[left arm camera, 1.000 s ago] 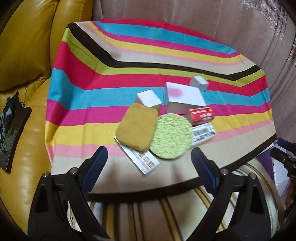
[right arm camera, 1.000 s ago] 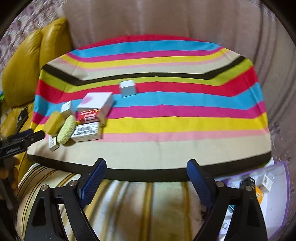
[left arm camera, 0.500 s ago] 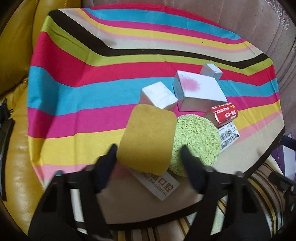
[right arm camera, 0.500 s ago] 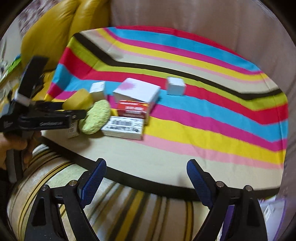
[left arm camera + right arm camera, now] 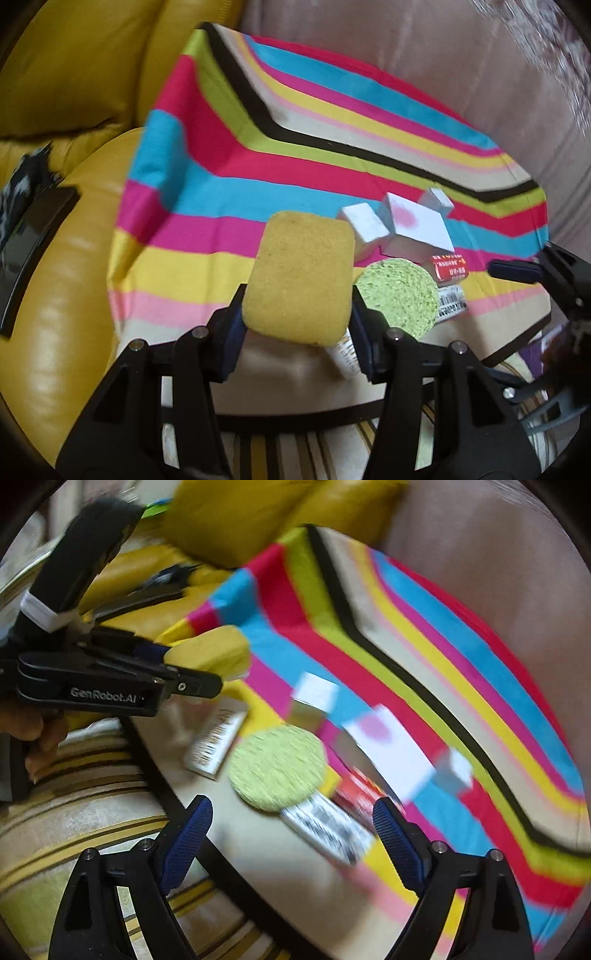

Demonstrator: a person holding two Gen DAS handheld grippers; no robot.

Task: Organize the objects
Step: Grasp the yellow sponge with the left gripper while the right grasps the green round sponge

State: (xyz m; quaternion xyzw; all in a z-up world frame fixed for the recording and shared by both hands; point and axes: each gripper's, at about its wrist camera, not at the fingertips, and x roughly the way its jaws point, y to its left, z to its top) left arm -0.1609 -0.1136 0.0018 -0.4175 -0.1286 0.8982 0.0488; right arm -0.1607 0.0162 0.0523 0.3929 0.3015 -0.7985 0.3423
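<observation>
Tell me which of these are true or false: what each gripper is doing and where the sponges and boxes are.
1. The left gripper is clamped on the yellow sponge. True; its jaws have just been closing on it.
2. The right gripper holds the green round sponge. False: it is open and holds nothing.
3. The green round sponge lies on the striped tablecloth. True.
4. The red box sits on the yellow sofa. False: it is on the table.
</observation>
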